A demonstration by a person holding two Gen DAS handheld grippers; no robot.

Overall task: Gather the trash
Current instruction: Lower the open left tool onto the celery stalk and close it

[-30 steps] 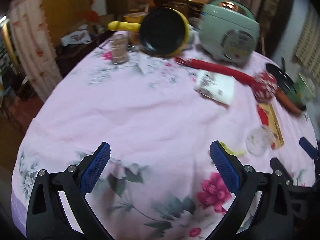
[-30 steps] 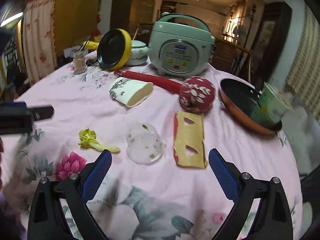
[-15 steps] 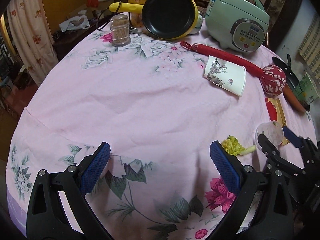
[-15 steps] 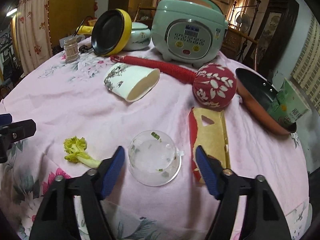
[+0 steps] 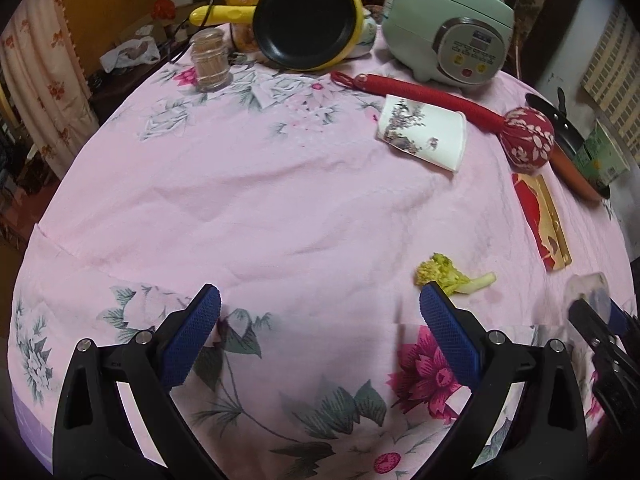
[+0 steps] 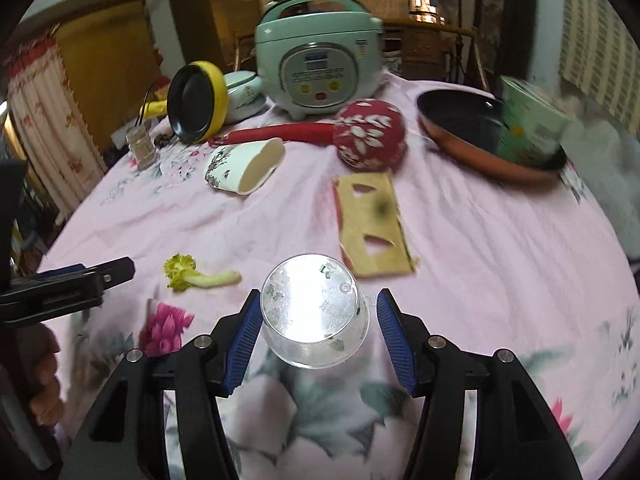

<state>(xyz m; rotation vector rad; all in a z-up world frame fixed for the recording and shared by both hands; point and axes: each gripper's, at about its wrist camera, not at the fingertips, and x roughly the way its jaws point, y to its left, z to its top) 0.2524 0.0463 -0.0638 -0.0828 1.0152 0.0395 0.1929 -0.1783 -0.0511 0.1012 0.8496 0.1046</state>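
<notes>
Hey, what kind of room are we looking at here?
Most likely a home dining room or kitchen: a rice cooker and frying pan sit on a table under a pink floral tablecloth, with wooden furniture behind.

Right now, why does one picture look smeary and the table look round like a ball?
Right wrist view: smeared by motion, worst at the edges, so the green box in the frying pan blurs, while the clear plastic cup glares white between the right claw fingers. Left wrist view: sharp; the fisheye lens bulges the pink tablecloth.
</notes>
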